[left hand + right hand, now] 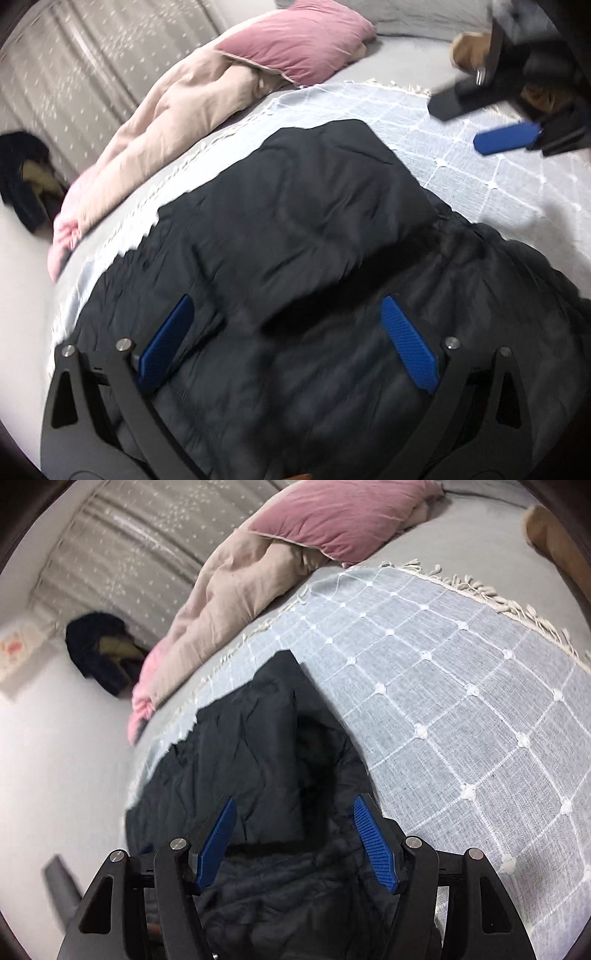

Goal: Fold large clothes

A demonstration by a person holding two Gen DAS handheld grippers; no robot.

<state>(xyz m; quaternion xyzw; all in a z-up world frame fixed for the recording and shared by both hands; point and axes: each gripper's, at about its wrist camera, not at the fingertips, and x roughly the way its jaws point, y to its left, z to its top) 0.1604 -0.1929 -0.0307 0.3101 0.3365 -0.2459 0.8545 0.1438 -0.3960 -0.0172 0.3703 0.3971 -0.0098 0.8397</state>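
A dark navy padded jacket [303,229] lies folded on a pale blue checked blanket [461,155] on the bed. My left gripper [286,317] is open just above the jacket, with nothing between its blue pads. In the right wrist view the jacket [251,749] lies below my right gripper [295,812], which is open and empty above it. The right gripper also shows in the left wrist view [480,122] at the upper right, open, above the blanket and apart from the jacket.
A pink pillow [295,37] and a beige-pink duvet [166,129] lie bunched along the far side of the bed. A dark garment [99,653] lies by the grey curtain. A brown object [550,535] sits at the far right. The blanket [443,686] has a fringed edge.
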